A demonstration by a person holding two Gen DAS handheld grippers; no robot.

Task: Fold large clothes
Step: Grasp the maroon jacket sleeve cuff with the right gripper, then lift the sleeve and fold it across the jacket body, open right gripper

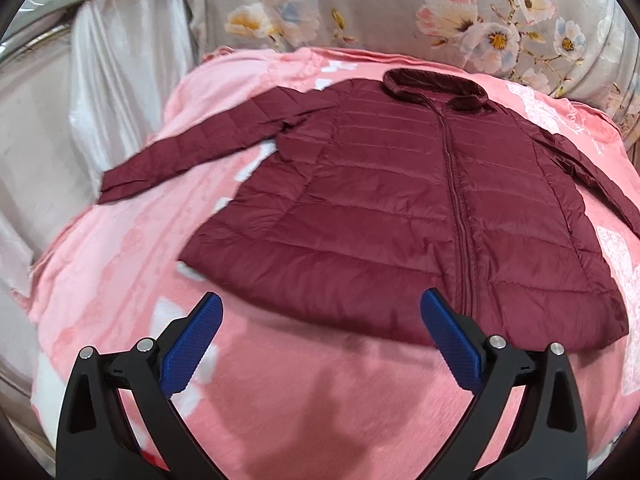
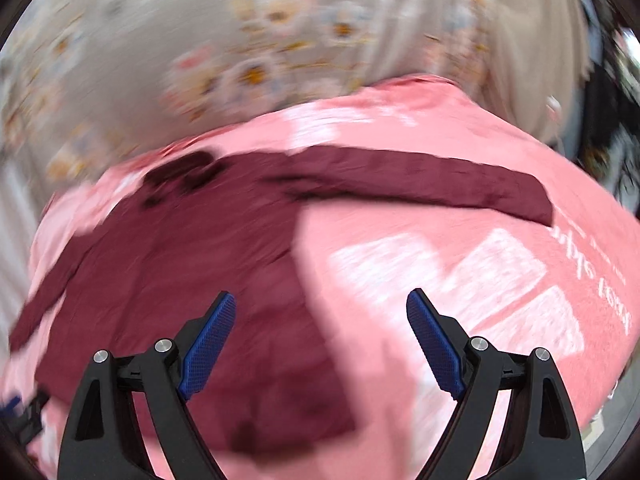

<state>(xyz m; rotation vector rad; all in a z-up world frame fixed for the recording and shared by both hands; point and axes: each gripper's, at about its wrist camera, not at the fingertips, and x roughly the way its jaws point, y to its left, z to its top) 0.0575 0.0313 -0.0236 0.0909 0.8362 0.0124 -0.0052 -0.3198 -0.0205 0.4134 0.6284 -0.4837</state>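
Observation:
A dark red quilted jacket (image 1: pixel 400 208) lies flat and zipped on a pink blanket (image 1: pixel 120 264), collar at the far side, both sleeves spread out. My left gripper (image 1: pixel 322 312) is open and empty, above the blanket just short of the jacket's hem. In the blurred right wrist view the jacket (image 2: pixel 192 280) lies left of centre with its right sleeve (image 2: pixel 420 176) stretched out to the right. My right gripper (image 2: pixel 322 308) is open and empty, above the jacket's right side edge near the hem.
A floral grey fabric (image 1: pixel 400 12) rises behind the blanket. A white satin curtain (image 1: pixel 120 60) hangs at the left. White patterns and lettering (image 2: pixel 600 272) mark the blanket at the right. The left gripper's tip (image 2: pixel 16 412) shows at the lower left edge.

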